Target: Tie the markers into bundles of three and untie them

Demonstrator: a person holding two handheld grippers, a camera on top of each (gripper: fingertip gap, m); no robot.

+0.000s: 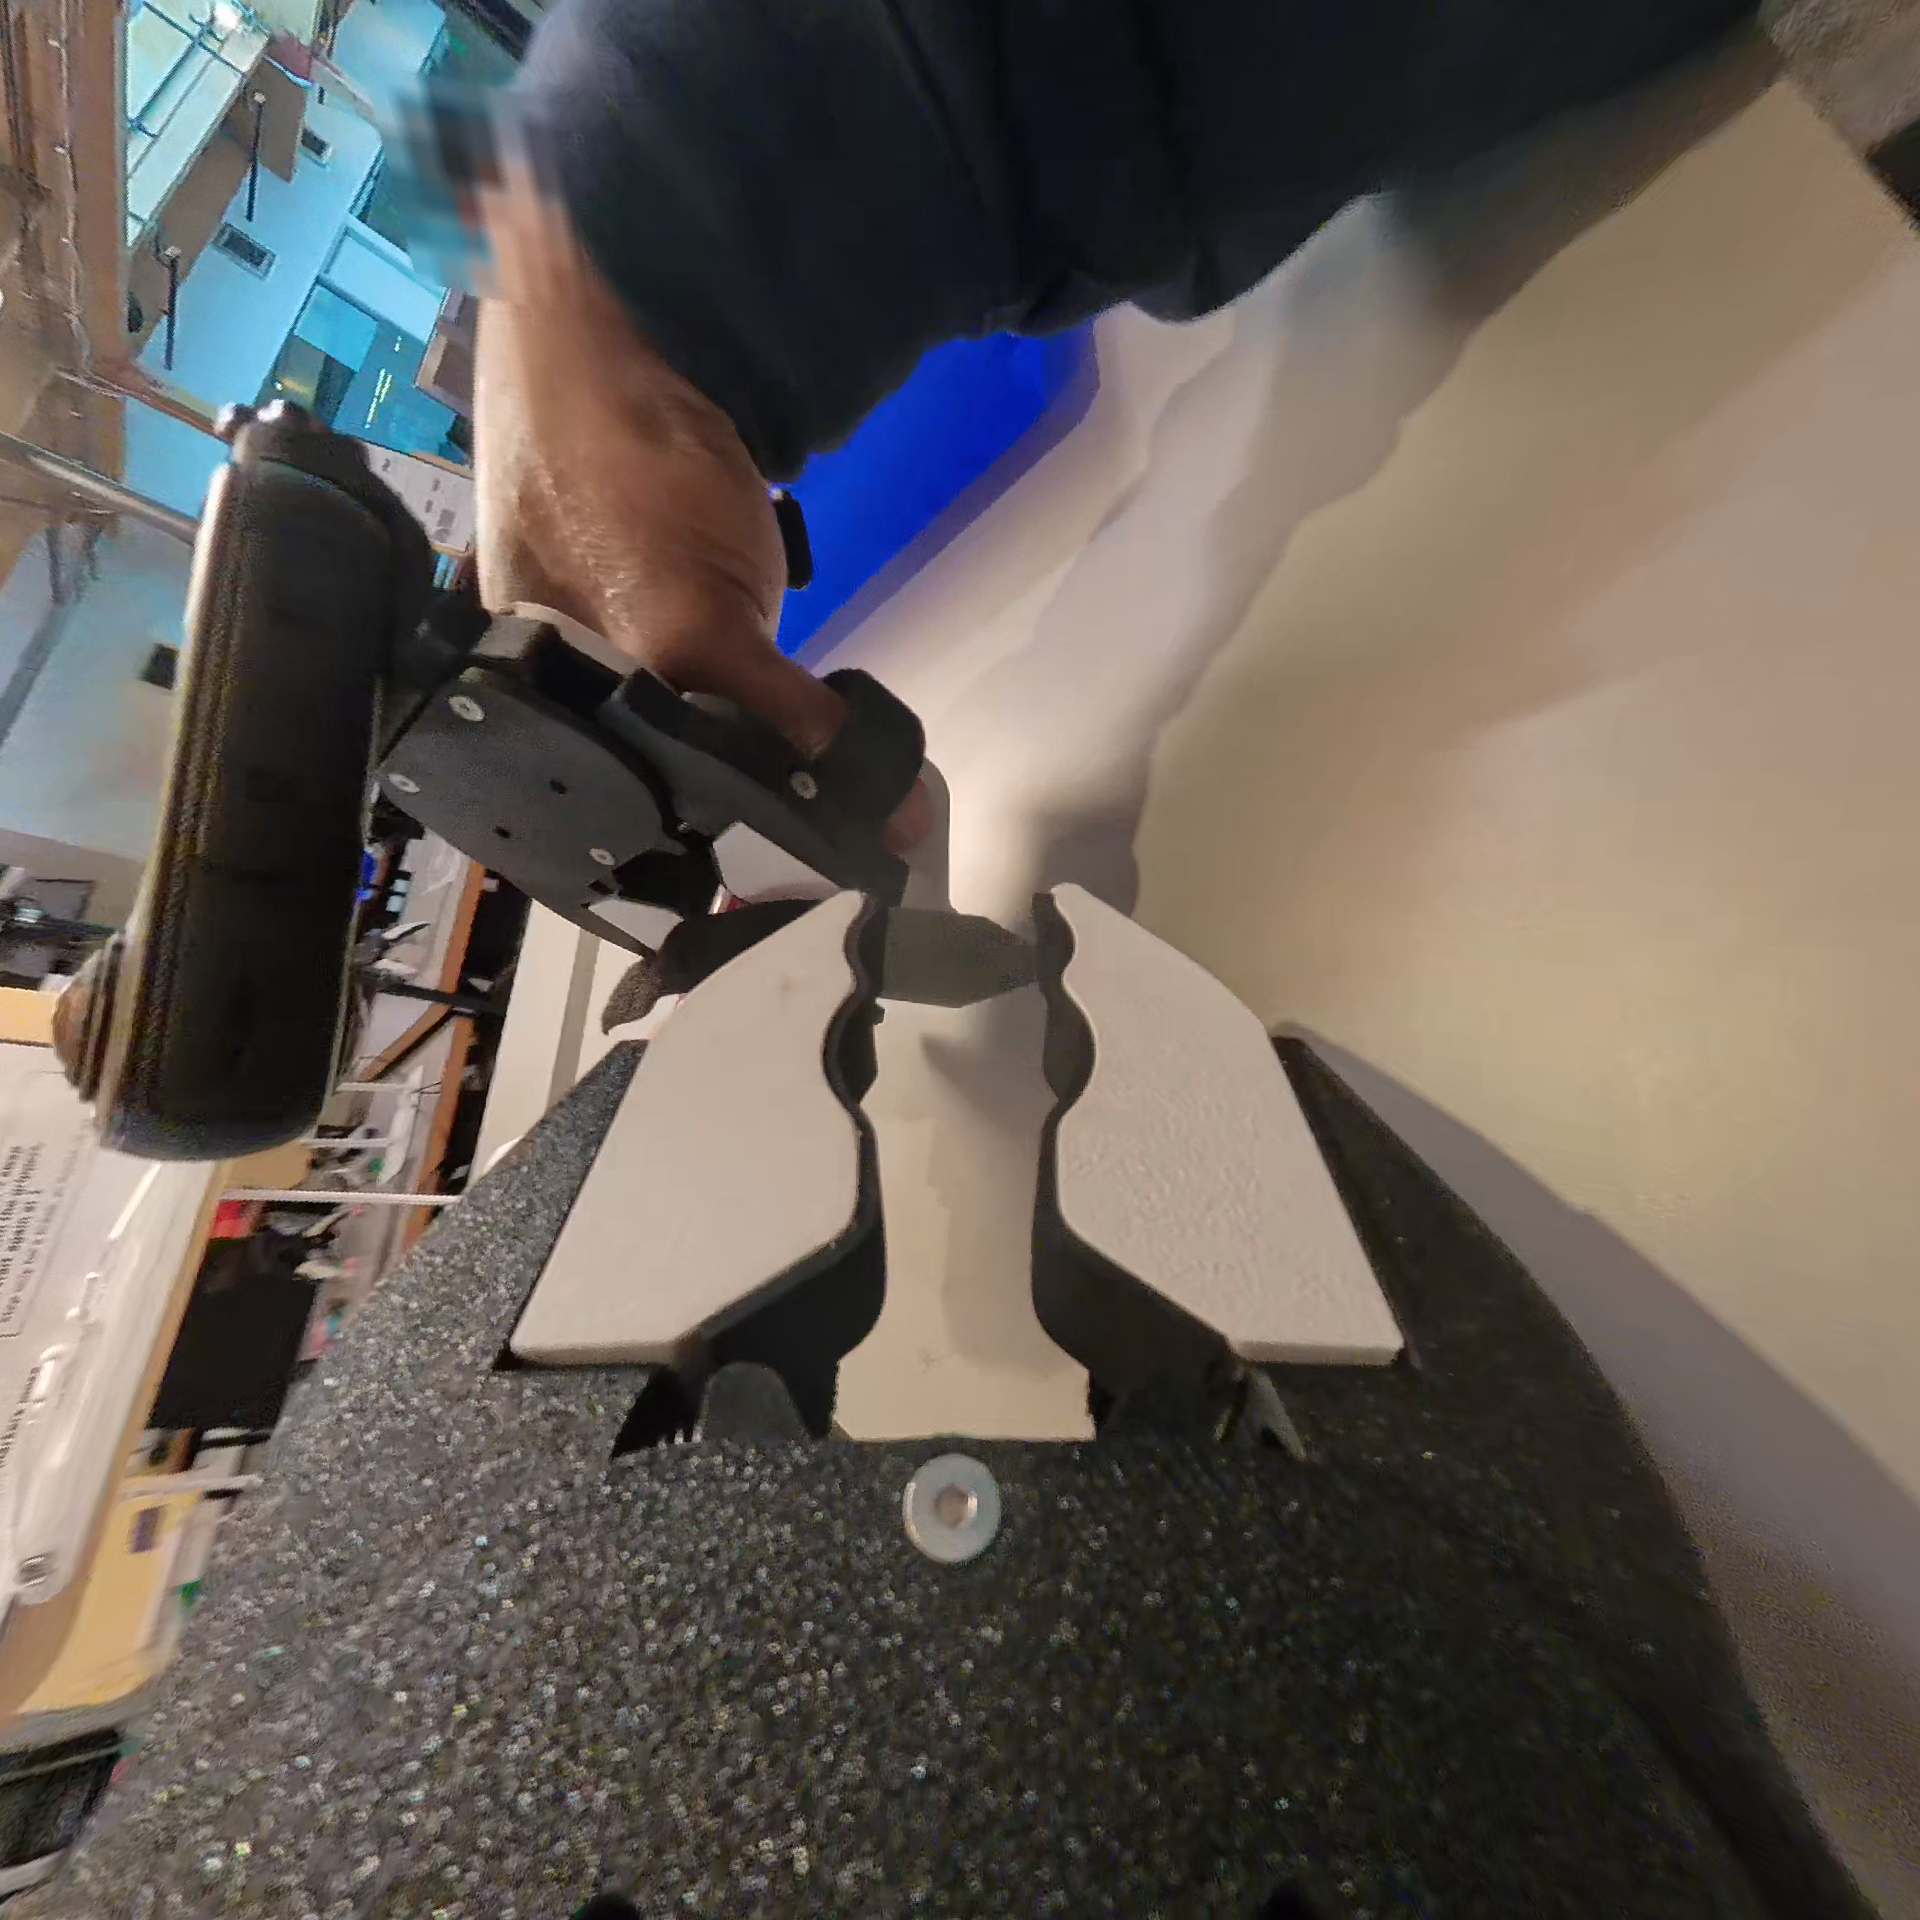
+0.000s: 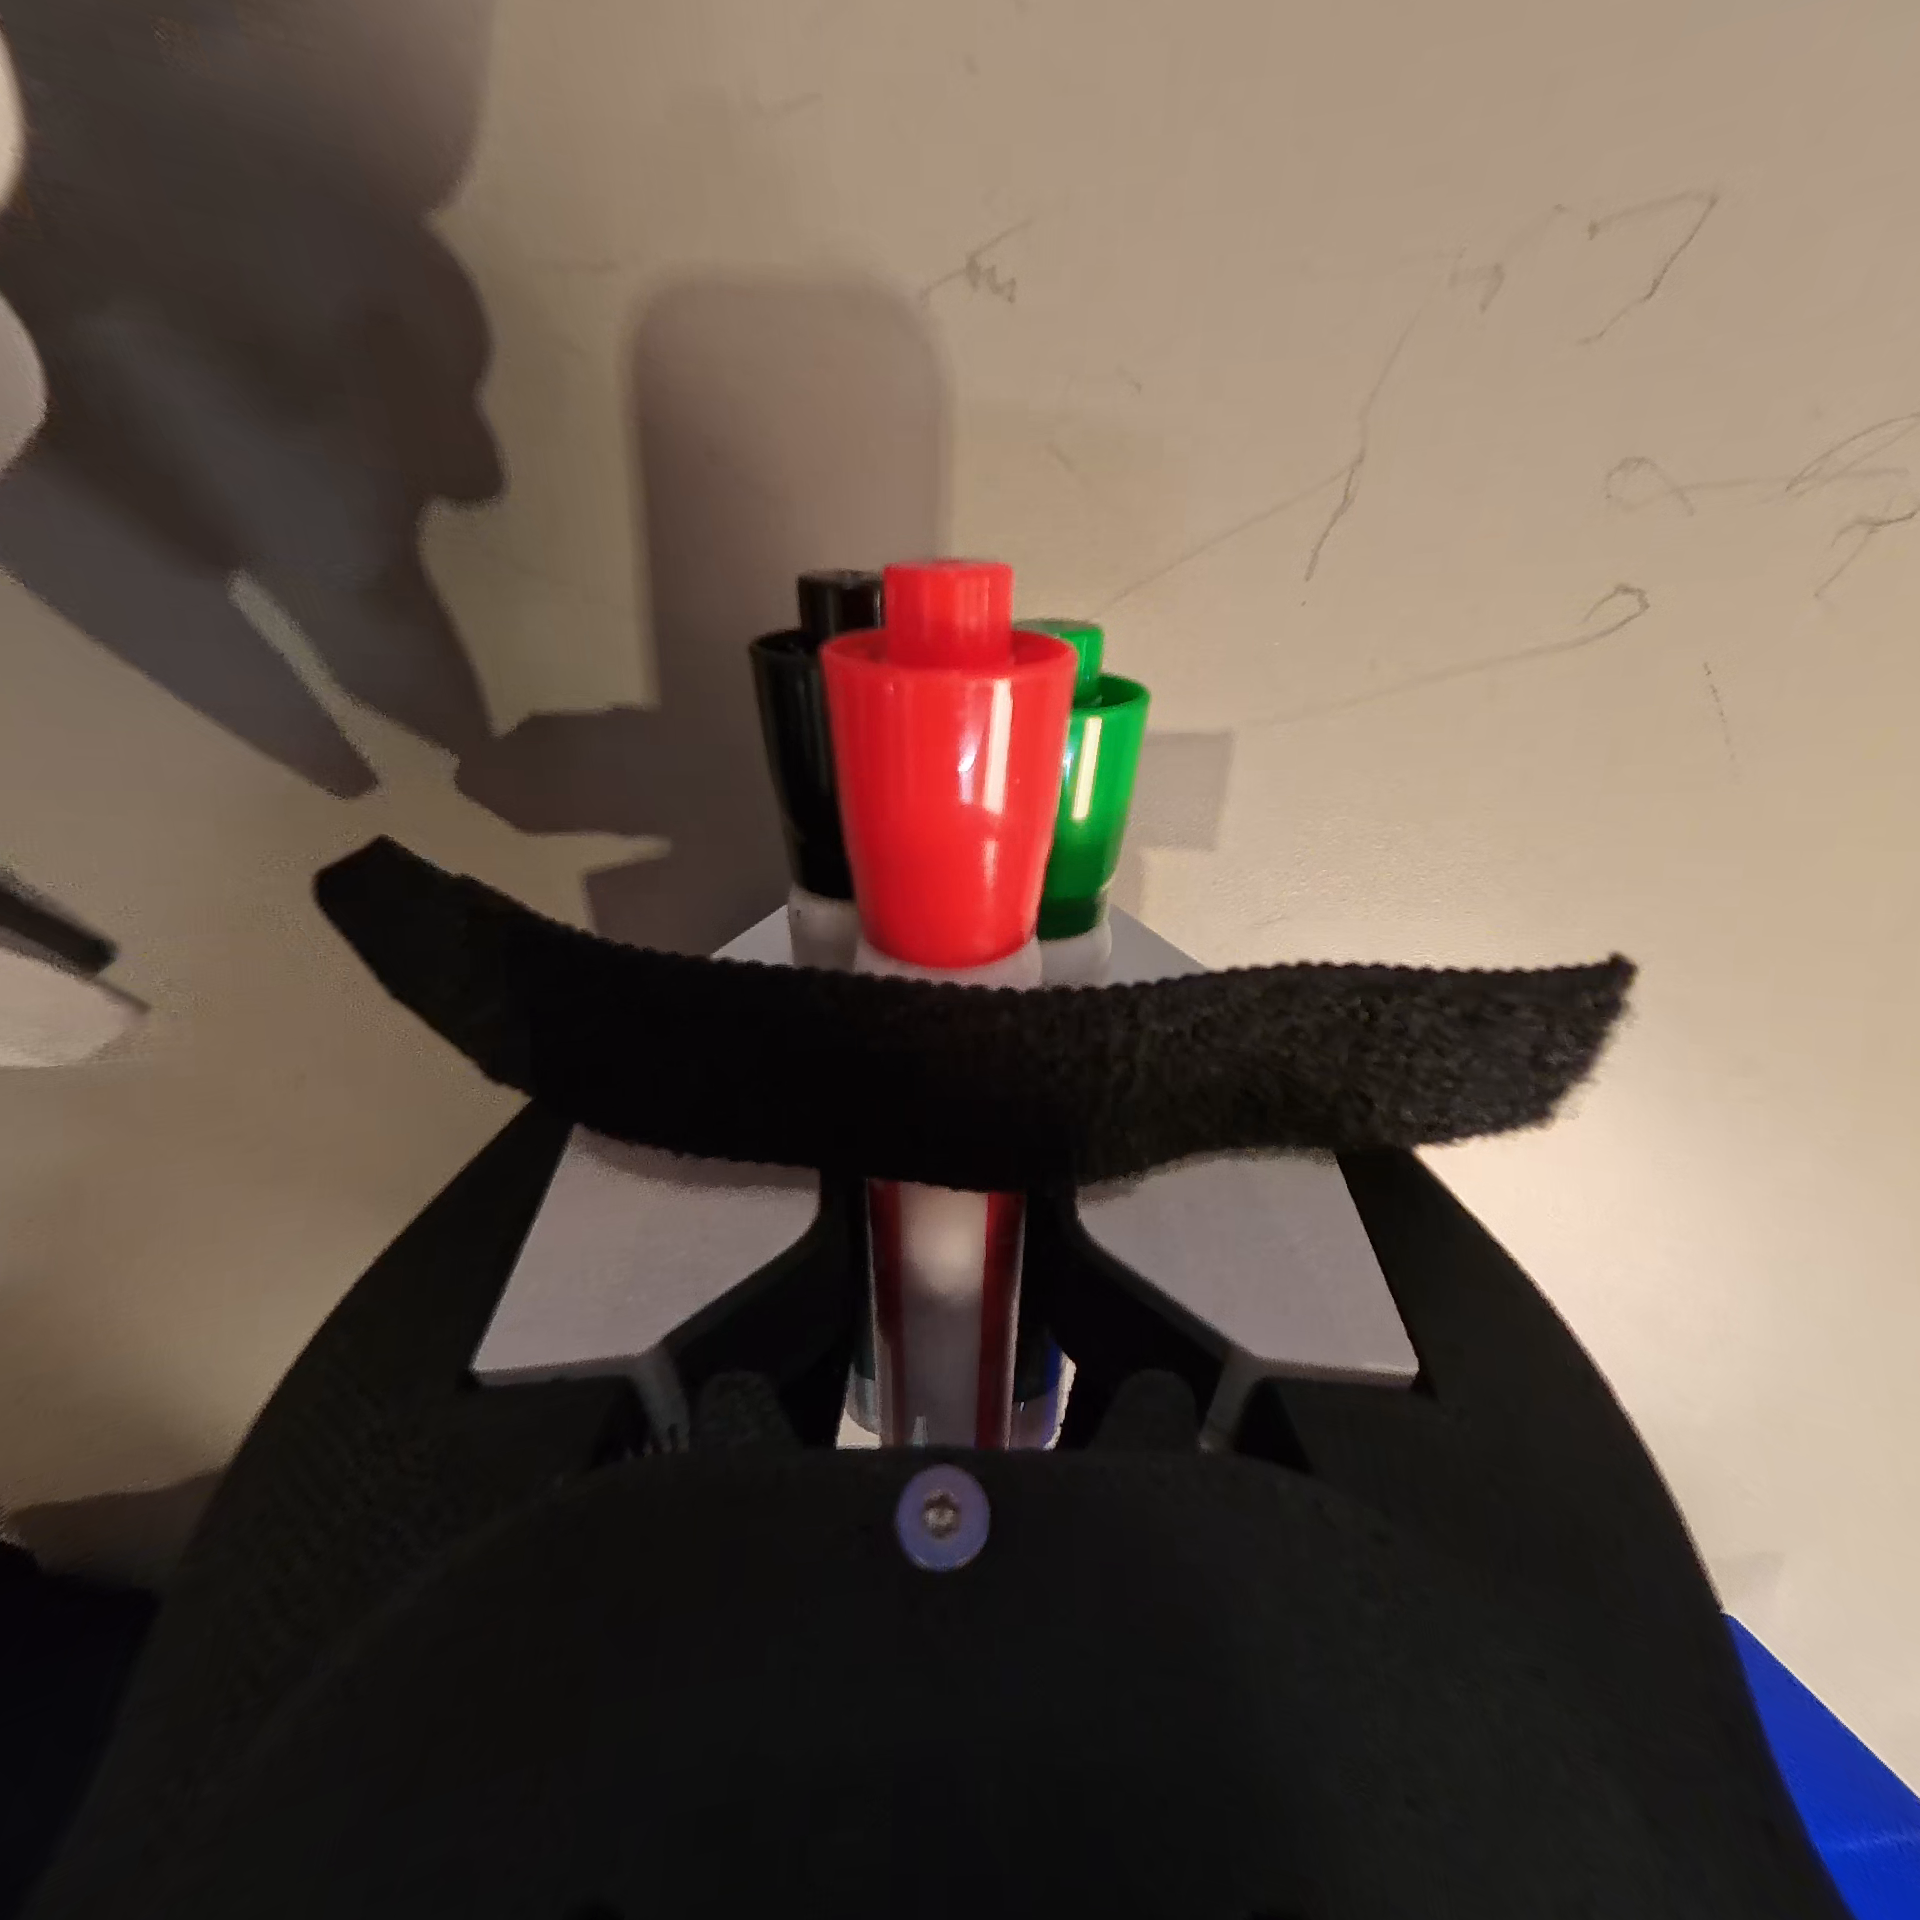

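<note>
My right gripper point(image 2: 951, 966) is shut on a bundle of three markers point(image 2: 940, 790) with a red, a black and a green cap, pointing away over the cream table point(image 2: 1455, 623). A black hook-and-loop strap point(image 2: 935, 1060) lies loose across the markers and my fingers, with both ends free. My left gripper point(image 1: 956, 920) is open and empty. It faces the right gripper point(image 1: 914, 831), which a hand holds. The strap point(image 1: 665, 961) hangs under that gripper, and its greyish end point(image 1: 945, 956) shows beyond the gap between my left fingertips point(image 1: 831, 935). The markers are hidden in the left wrist view.
A blue object point(image 2: 1829, 1766) sits at the lower right, and it also shows in the left wrist view point(image 1: 935, 468) beyond the table. The person's dark sleeve point(image 1: 1039, 156) is above the table. Desks and boxes point(image 1: 104, 1351) stand at the left.
</note>
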